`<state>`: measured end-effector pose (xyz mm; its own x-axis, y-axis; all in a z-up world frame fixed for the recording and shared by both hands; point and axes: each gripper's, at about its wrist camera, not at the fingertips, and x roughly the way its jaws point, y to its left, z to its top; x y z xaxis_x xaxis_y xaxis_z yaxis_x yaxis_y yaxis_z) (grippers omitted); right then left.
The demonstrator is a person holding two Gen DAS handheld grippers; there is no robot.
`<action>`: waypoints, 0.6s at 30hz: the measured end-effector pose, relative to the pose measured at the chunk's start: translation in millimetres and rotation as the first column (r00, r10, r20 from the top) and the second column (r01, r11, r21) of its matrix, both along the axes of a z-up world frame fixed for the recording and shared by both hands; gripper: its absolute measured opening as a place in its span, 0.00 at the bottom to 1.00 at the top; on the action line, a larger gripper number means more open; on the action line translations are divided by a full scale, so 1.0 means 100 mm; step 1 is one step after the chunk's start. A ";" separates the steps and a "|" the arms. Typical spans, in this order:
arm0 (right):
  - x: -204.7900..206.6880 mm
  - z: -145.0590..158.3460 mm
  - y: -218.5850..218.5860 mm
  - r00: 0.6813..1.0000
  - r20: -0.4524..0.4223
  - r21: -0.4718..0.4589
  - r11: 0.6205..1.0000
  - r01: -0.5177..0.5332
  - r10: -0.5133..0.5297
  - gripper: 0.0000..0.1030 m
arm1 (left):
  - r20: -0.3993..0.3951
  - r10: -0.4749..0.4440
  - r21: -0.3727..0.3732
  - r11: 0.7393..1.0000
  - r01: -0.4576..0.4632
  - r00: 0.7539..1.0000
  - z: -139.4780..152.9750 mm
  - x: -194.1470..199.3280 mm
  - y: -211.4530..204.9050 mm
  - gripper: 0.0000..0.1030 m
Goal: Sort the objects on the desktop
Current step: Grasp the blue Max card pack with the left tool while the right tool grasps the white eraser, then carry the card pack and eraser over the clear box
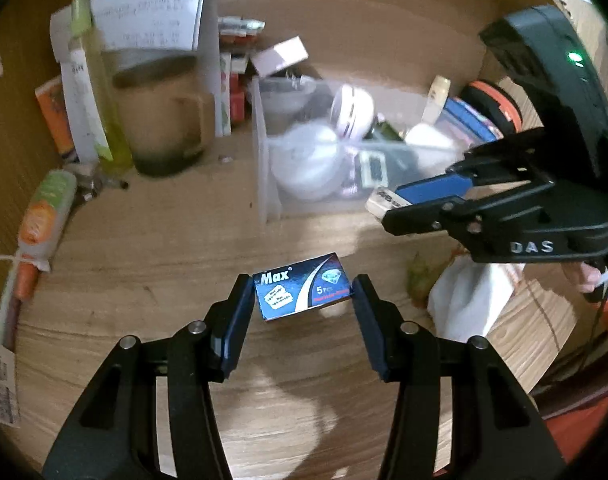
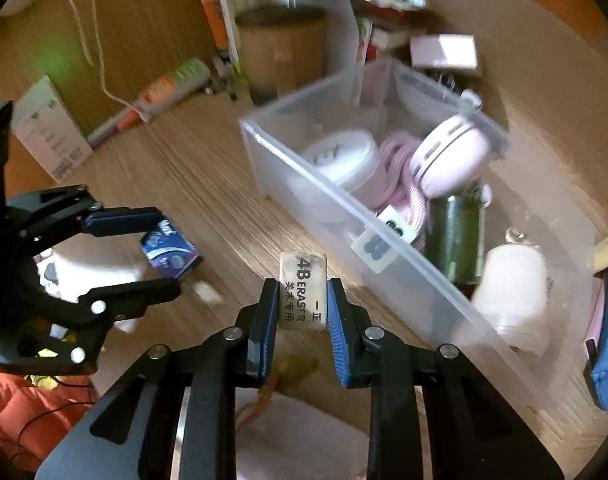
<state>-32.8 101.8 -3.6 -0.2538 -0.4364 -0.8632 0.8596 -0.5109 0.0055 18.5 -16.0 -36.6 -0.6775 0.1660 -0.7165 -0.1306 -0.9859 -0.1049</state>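
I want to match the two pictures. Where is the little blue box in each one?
Left wrist view: the blue box sits at the lower middle, held between the left gripper pads.
Right wrist view: the same box is at the middle left.
Shared landmark: the clear plastic bin.

Left claw (image 1: 304, 294) pinches something; right claw (image 2: 303, 300) is clamped, both tilted downward.

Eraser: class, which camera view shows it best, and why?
The right wrist view: the eraser sits close and central, clamped in the right gripper, its 4B print readable. The left wrist view shows only its pale end poking from that gripper, blurred.
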 end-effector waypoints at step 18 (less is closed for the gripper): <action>-0.08 0.52 0.79 0.980 -0.057 -0.220 0.959 0.176 -0.193 0.21 | -0.155 -0.026 0.036 0.999 0.032 0.988 0.56 -0.23 0.15 0.49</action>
